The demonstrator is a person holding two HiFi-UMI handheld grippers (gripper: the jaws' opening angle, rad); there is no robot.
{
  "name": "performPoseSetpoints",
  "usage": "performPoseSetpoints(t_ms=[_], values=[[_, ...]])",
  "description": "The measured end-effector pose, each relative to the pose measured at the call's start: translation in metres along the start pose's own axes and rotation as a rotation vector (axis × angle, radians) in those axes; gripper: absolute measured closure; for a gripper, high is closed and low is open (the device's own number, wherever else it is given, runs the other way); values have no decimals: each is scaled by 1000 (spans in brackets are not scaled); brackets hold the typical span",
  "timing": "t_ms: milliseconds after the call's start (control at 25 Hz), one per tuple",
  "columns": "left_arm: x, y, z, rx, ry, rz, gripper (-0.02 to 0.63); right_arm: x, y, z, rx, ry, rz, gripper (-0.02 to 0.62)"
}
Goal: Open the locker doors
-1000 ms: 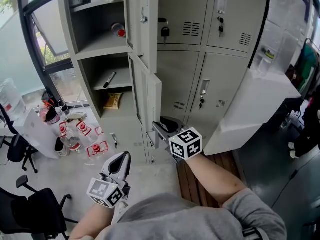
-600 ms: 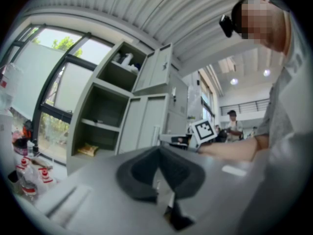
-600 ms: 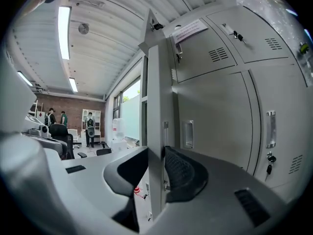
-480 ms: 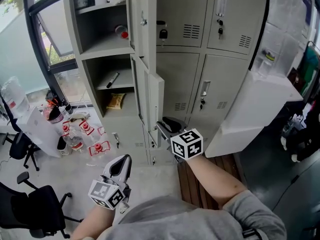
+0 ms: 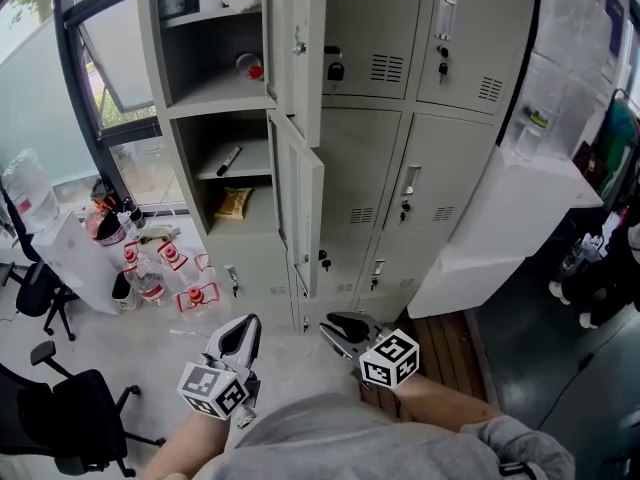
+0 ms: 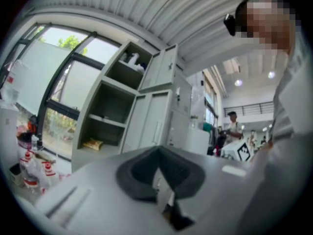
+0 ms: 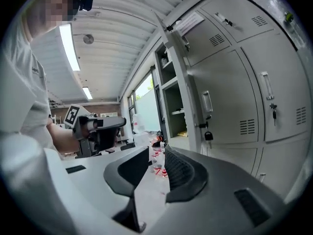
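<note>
Locker doors: the grey lockers (image 5: 400,118) stand ahead. In the left column the upper door (image 5: 305,38) and middle door (image 5: 305,208) are swung out, seen edge-on. The doors in the other two columns are closed, with keys in several locks.
Open compartments: a yellow packet (image 5: 232,201) lies in the middle one, and a dark pen-like item (image 5: 229,160) lies on the shelf above it.
Right gripper (image 5: 338,325): low in front of the bottom row, apart from every door — jaws partly open, have just been closing, nothing between them.
Left gripper (image 5: 247,321): to its left, over the floor — jaws together, holding nothing.
</note>
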State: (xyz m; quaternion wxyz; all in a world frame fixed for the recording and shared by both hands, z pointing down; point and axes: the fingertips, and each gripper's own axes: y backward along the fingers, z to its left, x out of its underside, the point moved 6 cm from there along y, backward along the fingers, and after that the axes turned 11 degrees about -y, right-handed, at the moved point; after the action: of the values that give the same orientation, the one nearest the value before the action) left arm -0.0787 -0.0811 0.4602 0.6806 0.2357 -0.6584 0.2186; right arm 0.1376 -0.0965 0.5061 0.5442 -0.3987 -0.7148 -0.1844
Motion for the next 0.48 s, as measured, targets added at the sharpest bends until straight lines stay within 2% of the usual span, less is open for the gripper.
performPoseSetpoints(t_ms=[160,280,480], values=[[3,-3,-9,53,9,-10,603,7,5,3,15,-4,12,502],[3,-5,-17,93,-19,2,604,5,7,6,17,10,8,502],[2,-6,-19,112,-4,-17,603,5,8,6,35,1,-5,502]])
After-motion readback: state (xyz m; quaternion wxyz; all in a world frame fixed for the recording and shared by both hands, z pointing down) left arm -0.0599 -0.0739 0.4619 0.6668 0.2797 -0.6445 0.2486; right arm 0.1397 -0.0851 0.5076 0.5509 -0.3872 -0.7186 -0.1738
